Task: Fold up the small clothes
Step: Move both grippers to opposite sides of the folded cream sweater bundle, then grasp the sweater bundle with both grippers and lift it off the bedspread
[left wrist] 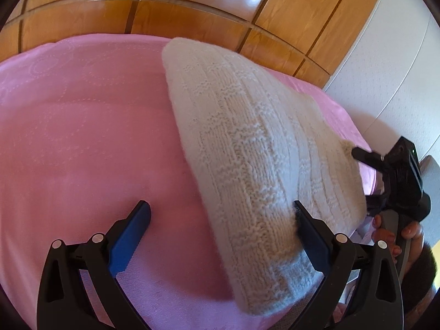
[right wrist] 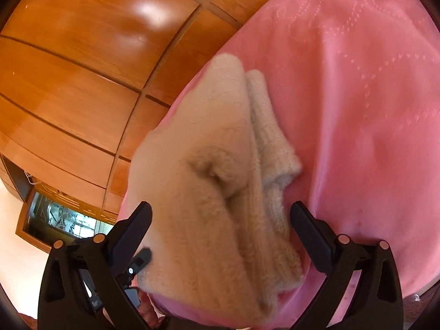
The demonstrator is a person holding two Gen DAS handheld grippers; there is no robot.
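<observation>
Cream knit garment [left wrist: 247, 148] lying lengthwise away across pink bedspread [left wrist: 82, 137], left gripper [left wrist: 222, 231] wide, right gripper [right wrist: 220, 231] wide

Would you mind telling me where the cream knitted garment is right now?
The cream knitted garment lies on the pink bedspread, right of centre in the left wrist view, near the wooden wardrobe. The right gripper meets its far edge.
</observation>
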